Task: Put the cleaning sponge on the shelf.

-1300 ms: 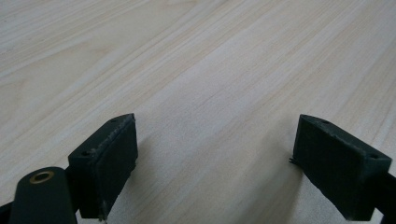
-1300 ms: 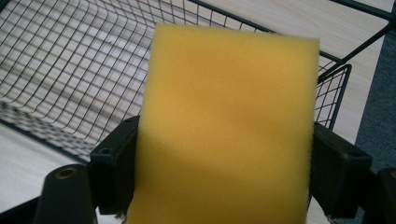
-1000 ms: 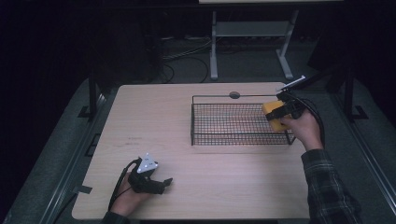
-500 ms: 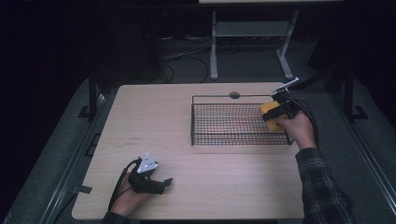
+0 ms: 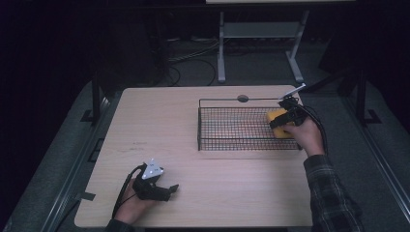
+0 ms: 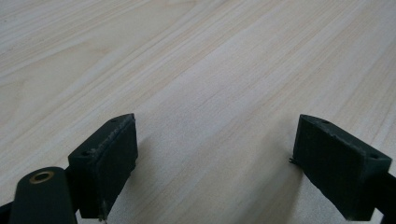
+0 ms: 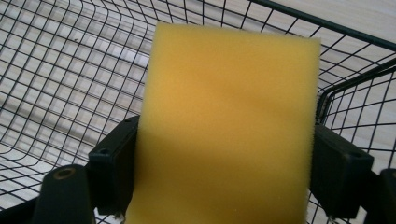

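Yellow sponge (image 7: 224,135), clamped between the two black jaws of the right gripper (image 5: 283,119), held over the right end of the black wire basket (image 5: 227,142); the mesh floor and the basket's corner lie behind it in the right gripper view. Compared with one second ago, sponge and right gripper have shifted leftward, from the basket's right rim to inside it. Left gripper (image 5: 167,189) unchanged in position at the near left of the wooden table (image 5: 159,121): jaws spread wide, holding nothing, bare wood grain between them. No legible writing can be made out.
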The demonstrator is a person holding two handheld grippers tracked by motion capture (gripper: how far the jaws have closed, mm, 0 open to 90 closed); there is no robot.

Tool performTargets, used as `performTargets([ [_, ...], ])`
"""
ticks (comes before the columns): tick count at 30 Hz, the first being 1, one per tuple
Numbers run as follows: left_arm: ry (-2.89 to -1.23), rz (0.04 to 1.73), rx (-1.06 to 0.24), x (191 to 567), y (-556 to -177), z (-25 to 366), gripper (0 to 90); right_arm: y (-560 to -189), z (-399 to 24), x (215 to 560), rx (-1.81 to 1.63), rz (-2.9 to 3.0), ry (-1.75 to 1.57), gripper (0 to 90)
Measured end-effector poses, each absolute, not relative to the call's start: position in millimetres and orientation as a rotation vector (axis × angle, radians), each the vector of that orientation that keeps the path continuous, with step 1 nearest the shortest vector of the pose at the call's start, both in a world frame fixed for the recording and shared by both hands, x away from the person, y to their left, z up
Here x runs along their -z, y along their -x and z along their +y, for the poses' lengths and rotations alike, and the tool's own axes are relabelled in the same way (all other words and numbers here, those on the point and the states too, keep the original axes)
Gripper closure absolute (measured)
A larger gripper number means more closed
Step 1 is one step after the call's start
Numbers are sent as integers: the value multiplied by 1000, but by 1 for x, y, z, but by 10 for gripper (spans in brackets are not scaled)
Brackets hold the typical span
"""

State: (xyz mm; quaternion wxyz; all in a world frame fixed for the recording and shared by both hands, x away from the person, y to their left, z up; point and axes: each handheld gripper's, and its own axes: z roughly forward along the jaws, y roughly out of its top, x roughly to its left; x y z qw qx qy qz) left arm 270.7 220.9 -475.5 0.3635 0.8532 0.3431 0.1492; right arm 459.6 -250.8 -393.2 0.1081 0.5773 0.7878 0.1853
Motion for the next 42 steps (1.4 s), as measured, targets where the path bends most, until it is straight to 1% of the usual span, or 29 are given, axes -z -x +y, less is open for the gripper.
performTargets([
  [5, -2197, 883, -383, 475, -271, 221, 131, -460, -251, 395, -546, 2329, -1706, 202],
  [15, -2198, 883, -383, 475, -271, 221, 131, -459, -252, 399, -545, 2347, -1708, 154],
  [23, -2196, 883, -384, 475, -271, 221, 131, -456, -253, 396, -547, 2348, -1699, 148],
  [35, -2196, 883, -384, 475, -271, 221, 131, -438, -255, 378, -629, 2334, -1647, 147],
  [42, -2198, 883, -383, 475, -271, 221, 131, -418, -259, 370, -688, 2328, -1598, 140],
])
